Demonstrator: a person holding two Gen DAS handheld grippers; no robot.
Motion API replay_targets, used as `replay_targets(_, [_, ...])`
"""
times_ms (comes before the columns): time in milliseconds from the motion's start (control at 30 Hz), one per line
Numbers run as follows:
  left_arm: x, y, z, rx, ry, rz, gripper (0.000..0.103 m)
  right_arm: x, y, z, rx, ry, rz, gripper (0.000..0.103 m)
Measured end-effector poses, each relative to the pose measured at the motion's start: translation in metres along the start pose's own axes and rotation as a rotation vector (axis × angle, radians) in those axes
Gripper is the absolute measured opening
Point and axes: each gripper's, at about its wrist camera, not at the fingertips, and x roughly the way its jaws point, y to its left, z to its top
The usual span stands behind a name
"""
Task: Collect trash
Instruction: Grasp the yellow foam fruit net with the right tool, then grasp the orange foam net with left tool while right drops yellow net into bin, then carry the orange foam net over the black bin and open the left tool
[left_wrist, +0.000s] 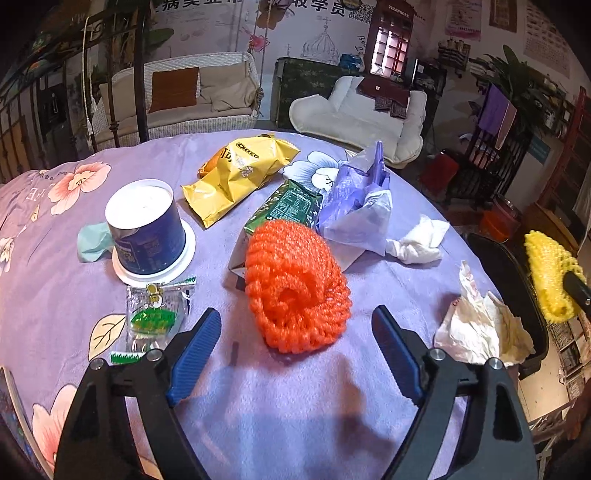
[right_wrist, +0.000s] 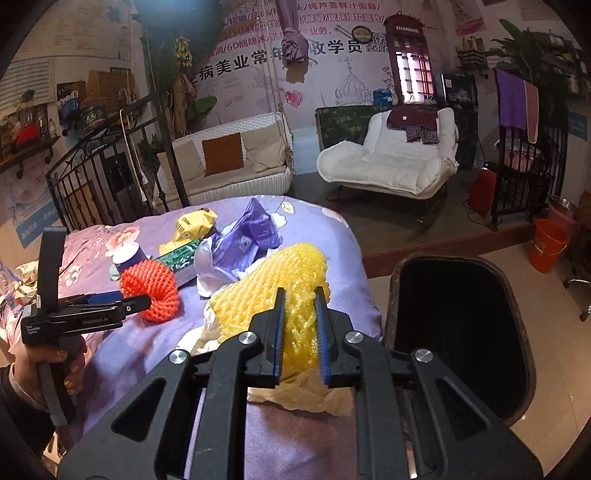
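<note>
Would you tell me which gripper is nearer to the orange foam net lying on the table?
Left. The left gripper is open just short of the orange foam net; the right gripper is off beside the black bin, shut on the yellow foam net.

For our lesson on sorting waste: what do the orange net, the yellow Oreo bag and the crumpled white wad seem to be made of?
Orange net: probably foam plastic mesh, matte, with puffy woven loops. Yellow Oreo bag: likely plastic film, glossy, with sharp shiny creases. Crumpled white wad: apparently tissue paper, with soft dull folds.
</note>
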Motion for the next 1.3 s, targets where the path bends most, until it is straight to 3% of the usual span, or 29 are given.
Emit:
replay_targets(233, [0.024,0.002,0.008,-0.021,0.058,0.006,0.058,0.006,-0.05,0.005,0.146,-0.027,-0.248,0.016])
replay_targets(300, [0.026,0.004,0.005,-0.035,0.067,-0.004,0.042,0.016,-0.069,0.0,0.201,0.007,-0.321,0.016])
replay_targets(400, [0.023,0.007,0.003,-0.044,0.061,-0.004,0.032,0.034,-0.095,-0.014,0.31,0.082,-0.395,0.018])
replay_targets(467, [0.021,0.006,0.003,-0.037,0.052,0.001,0.028,0.042,-0.106,-0.022,0.35,0.125,-0.451,0.028])
replay_targets(500, [0.02,0.006,0.002,-0.033,0.047,0.004,0.026,0.045,-0.109,-0.026,0.361,0.132,-0.445,0.035])
replay_targets(533, [0.018,0.006,0.002,-0.029,0.043,0.004,0.024,0.046,-0.111,-0.029,0.367,0.135,-0.442,0.051])
replay_targets(600, [0.014,0.006,0.001,-0.028,0.034,-0.001,0.022,0.047,-0.11,-0.031,0.359,0.135,-0.459,0.066])
replay_targets(867, [-0.037,-0.003,-0.009,0.006,-0.083,-0.014,0.02,0.03,-0.097,-0.037,0.303,0.085,-0.382,0.08])
replay_targets(967, [-0.058,-0.021,-0.003,0.037,-0.141,-0.053,0.02,0.024,-0.086,-0.04,0.276,0.071,-0.362,0.082])
replay_targets(1100, [-0.069,-0.068,0.015,0.114,-0.174,-0.162,0.02,0.014,-0.076,-0.045,0.268,0.039,-0.374,0.086])
replay_targets(1200, [-0.057,-0.116,0.03,0.179,-0.149,-0.277,0.02,0.001,-0.07,-0.052,0.27,0.013,-0.371,0.087])
replay_targets(1300, [-0.034,-0.171,0.041,0.286,-0.112,-0.342,0.02,-0.009,-0.065,-0.057,0.248,-0.005,-0.384,0.09])
